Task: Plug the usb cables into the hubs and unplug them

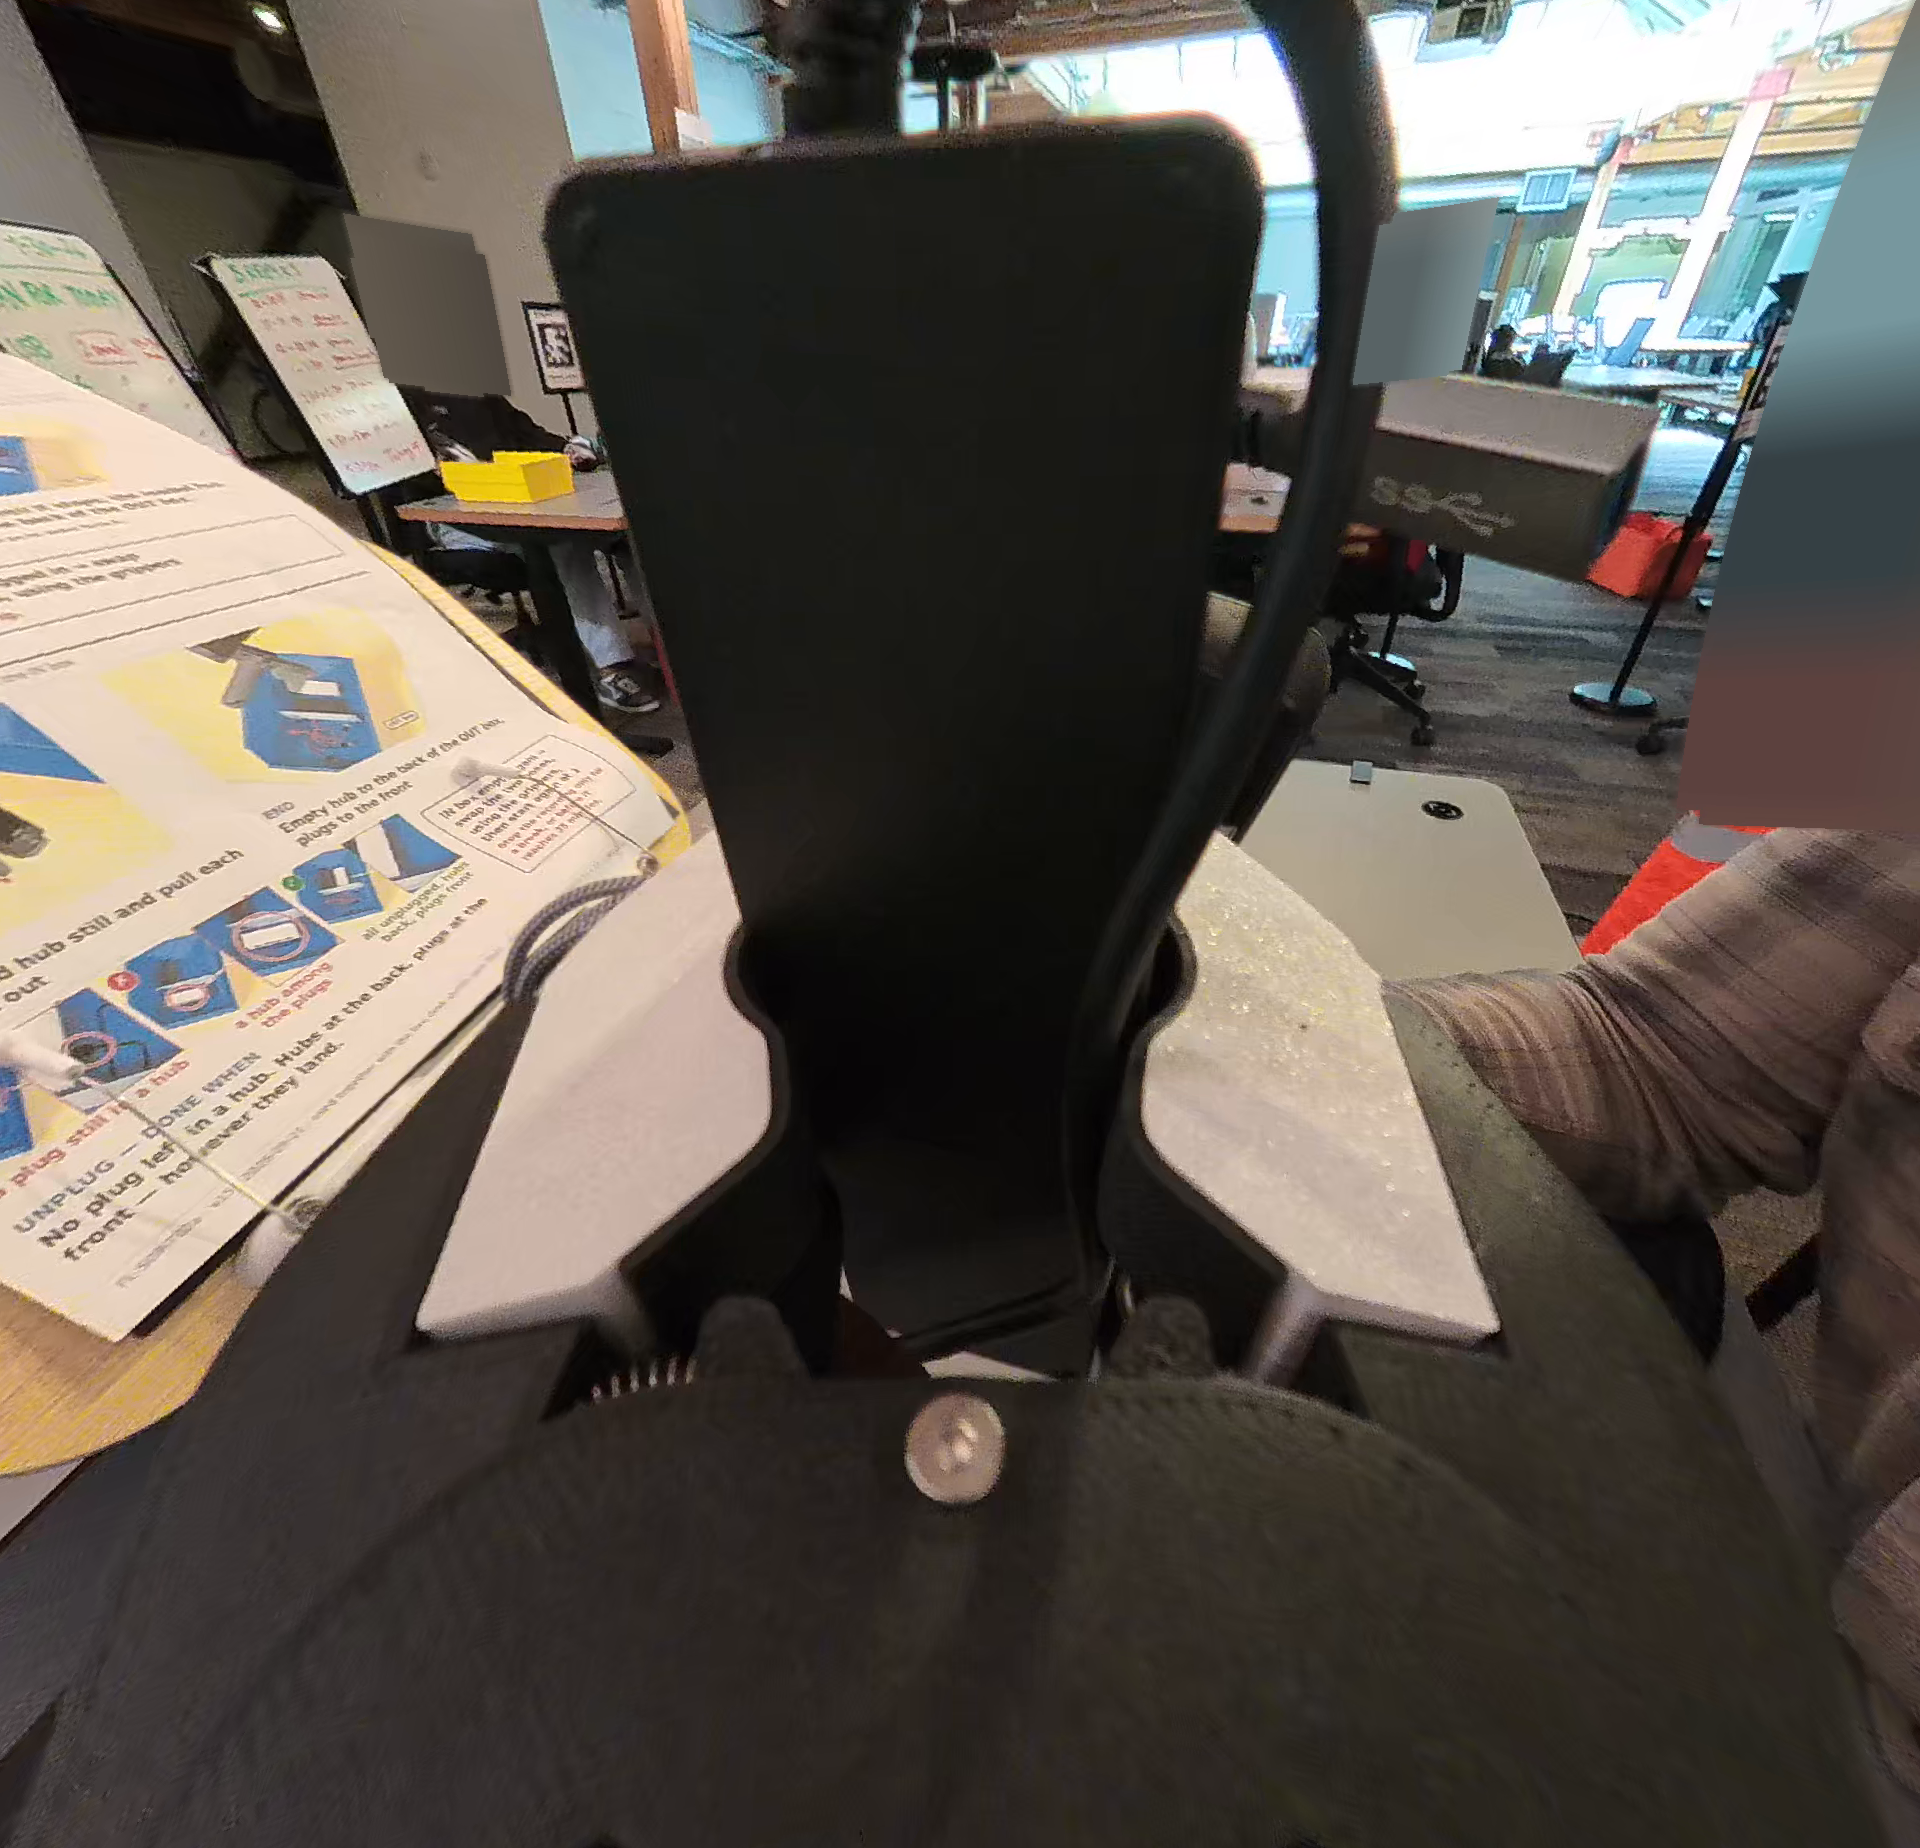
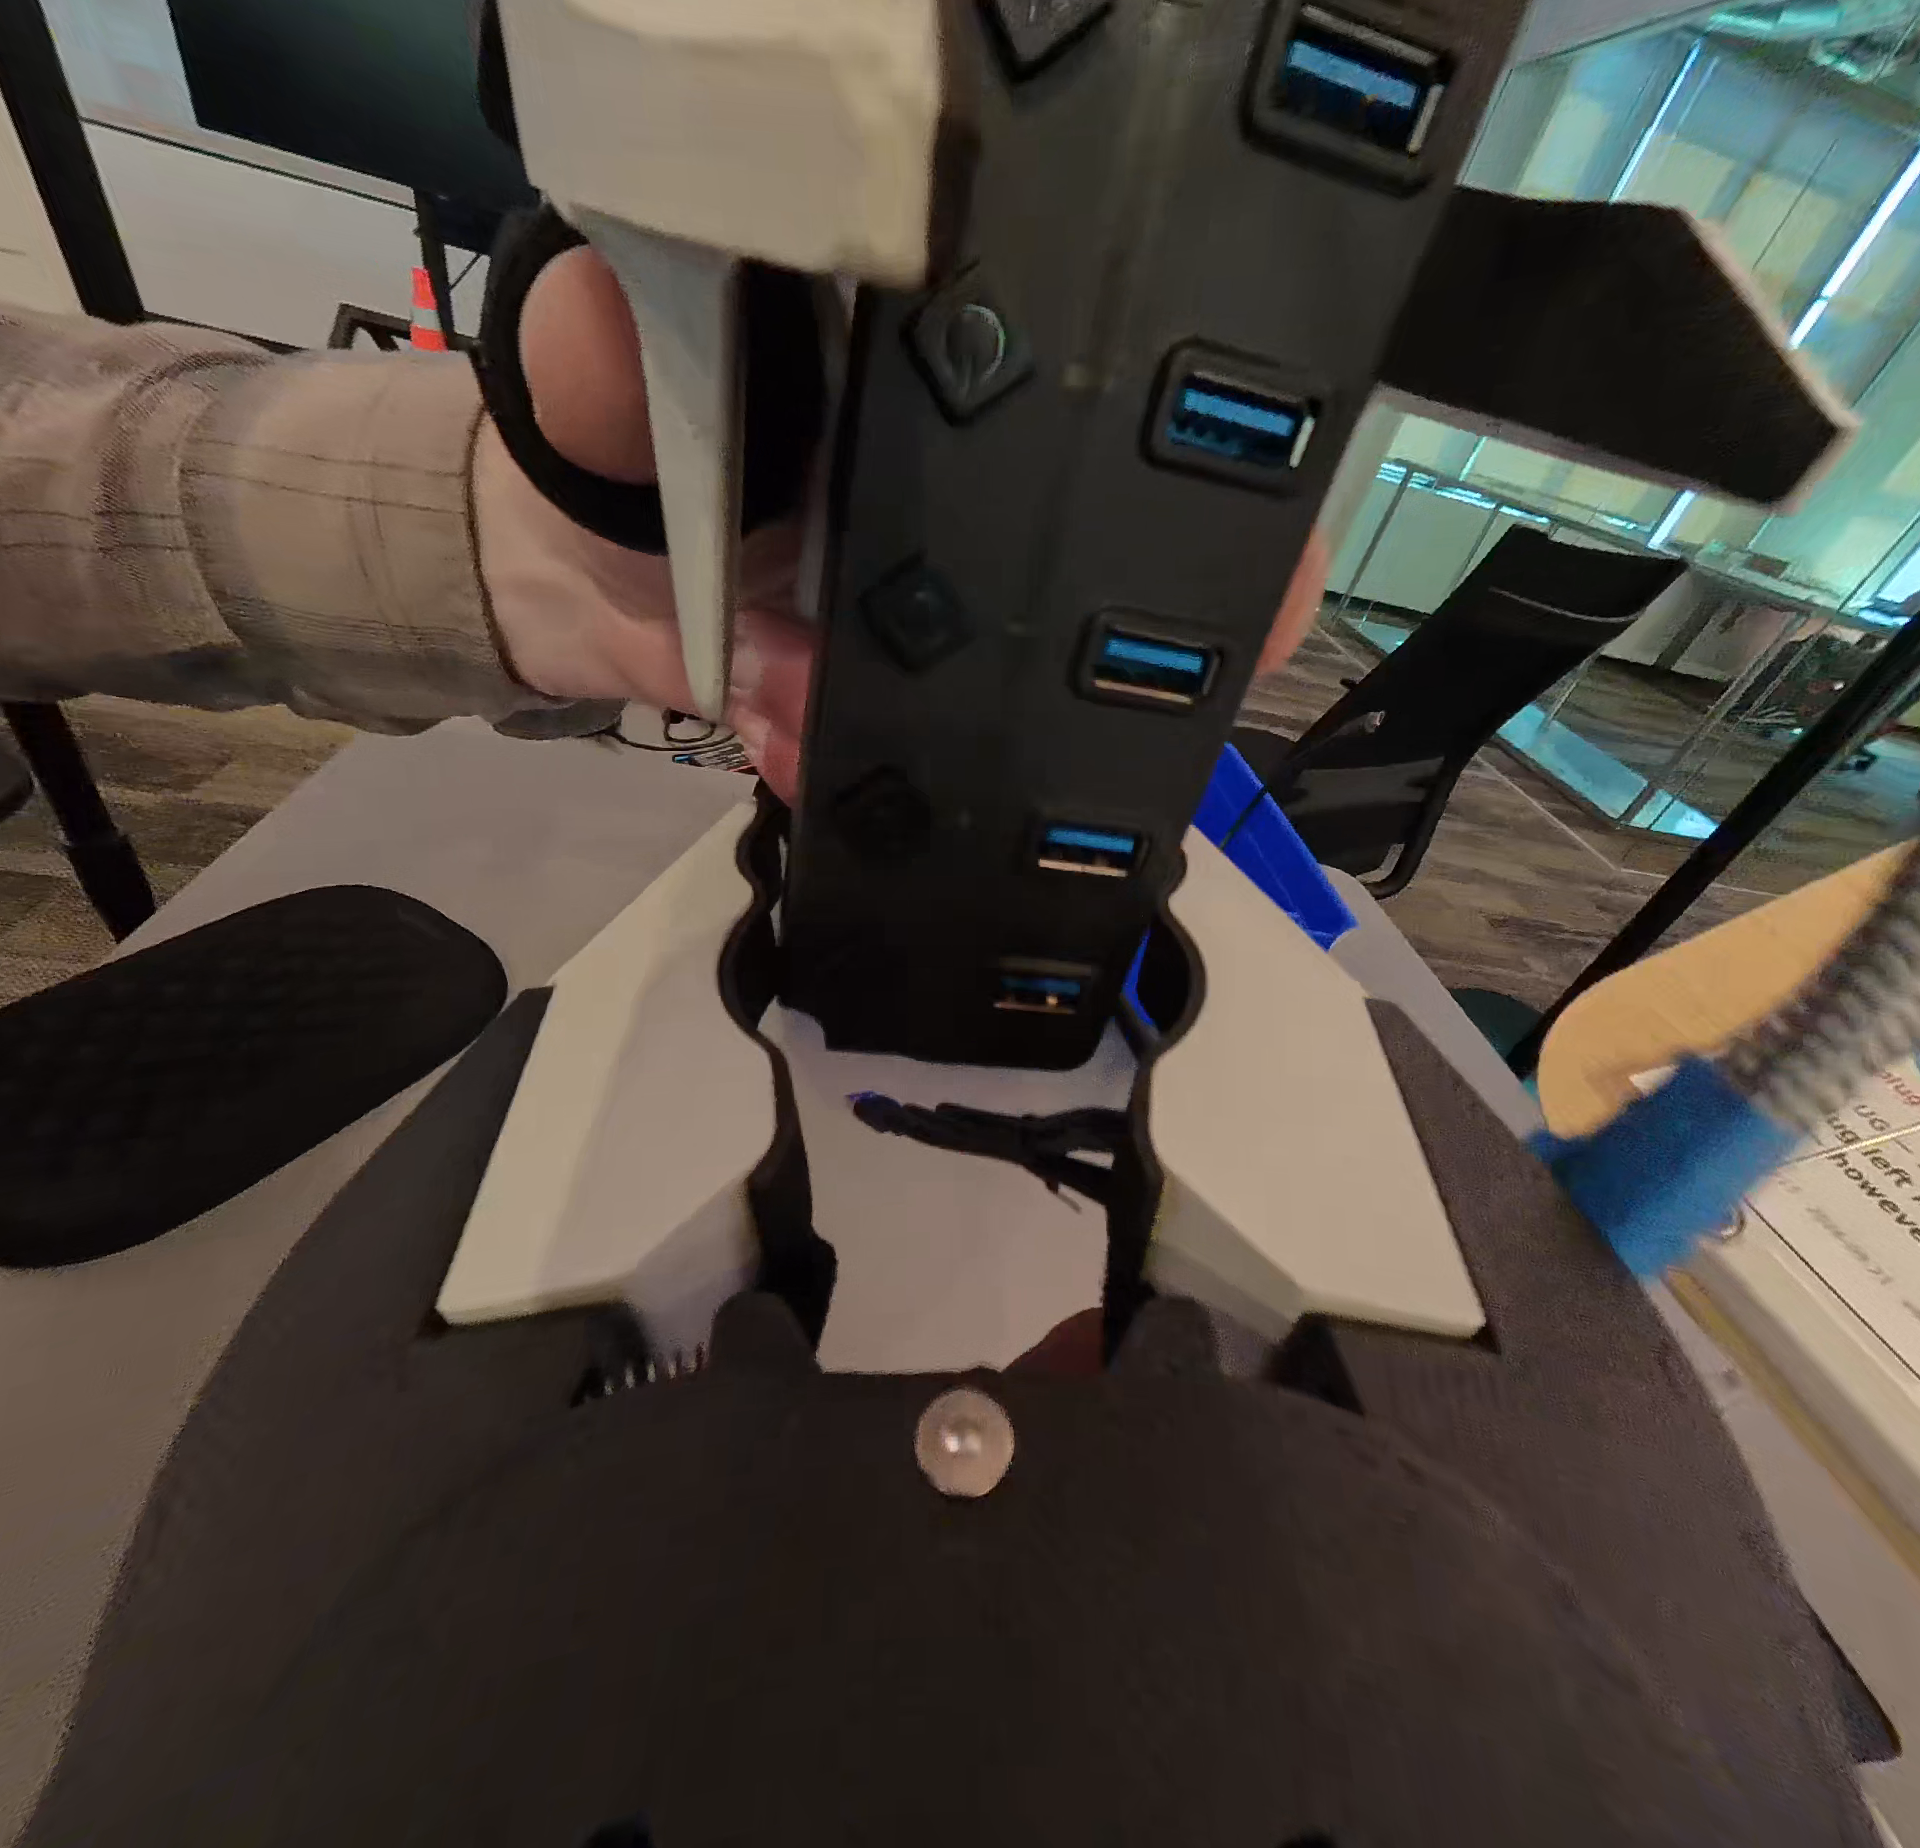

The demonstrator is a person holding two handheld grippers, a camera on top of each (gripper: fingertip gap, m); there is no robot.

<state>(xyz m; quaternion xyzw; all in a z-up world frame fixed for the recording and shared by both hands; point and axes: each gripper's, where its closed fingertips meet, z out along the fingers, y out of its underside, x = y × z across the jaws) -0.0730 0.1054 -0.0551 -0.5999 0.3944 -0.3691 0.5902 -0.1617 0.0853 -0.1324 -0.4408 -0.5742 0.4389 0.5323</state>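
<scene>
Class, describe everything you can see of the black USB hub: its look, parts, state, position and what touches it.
The USB hub is a long black bar of matte plastic. One face, seen from the right wrist view, carries a row of five blue-tongued ports, all empty, with a row of dark diamond-shaped buttons beside them. The left wrist view shows its plain back. A black cable curves past that back. The hub stands lengthwise between the fingers of both grippers: the right gripper at one end, the left gripper at the other.

From the left wrist we look forward along the fingers, very close on the hub's (image 1: 904, 593) plain back, office beyond. From the right wrist we face its port side (image 2: 1049, 551), equally close. We share only that hub, seen from opposite sides.
</scene>
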